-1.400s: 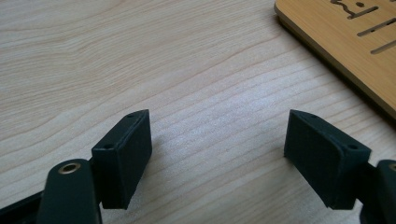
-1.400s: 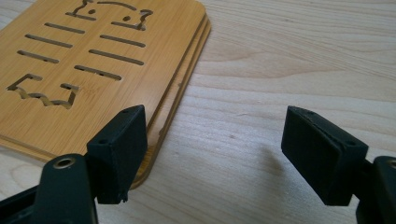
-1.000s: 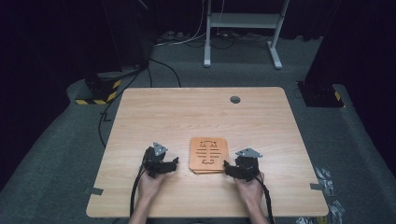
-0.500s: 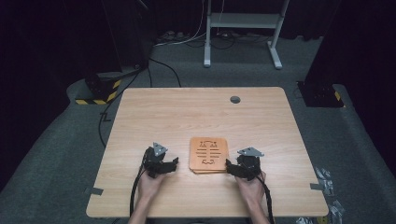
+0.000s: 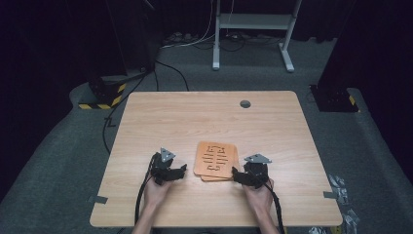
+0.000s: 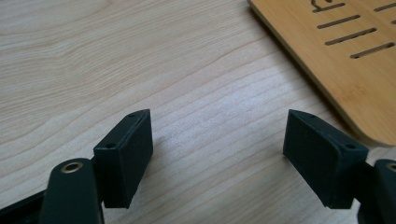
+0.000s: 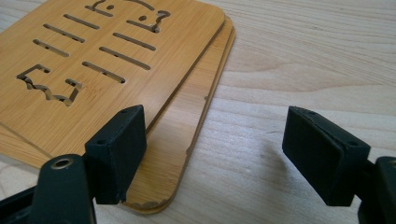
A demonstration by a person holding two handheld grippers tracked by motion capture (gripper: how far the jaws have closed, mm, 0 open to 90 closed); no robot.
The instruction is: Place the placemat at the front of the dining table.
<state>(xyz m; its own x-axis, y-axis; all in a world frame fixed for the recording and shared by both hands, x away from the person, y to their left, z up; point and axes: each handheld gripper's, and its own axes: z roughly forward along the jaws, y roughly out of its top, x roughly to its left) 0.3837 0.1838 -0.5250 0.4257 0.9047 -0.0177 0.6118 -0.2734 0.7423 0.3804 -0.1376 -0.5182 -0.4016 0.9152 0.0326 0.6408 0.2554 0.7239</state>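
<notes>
Bamboo trivets [image 5: 215, 161] and both grippers, left [image 5: 182, 170] and right [image 5: 235, 174], unchanged in place, fingers apart, clamping nothing.

Between grippers: stacked bamboo trivets [image 5: 216, 161] block the middle.
Far tabletop [image 5: 195, 117]: open, except a small grommet [image 5: 245, 104].

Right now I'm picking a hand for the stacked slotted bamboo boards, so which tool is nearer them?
Right. The right tool touches the stacked slotted bamboo boards' edge; the left tool sits beside them, apart.
</notes>
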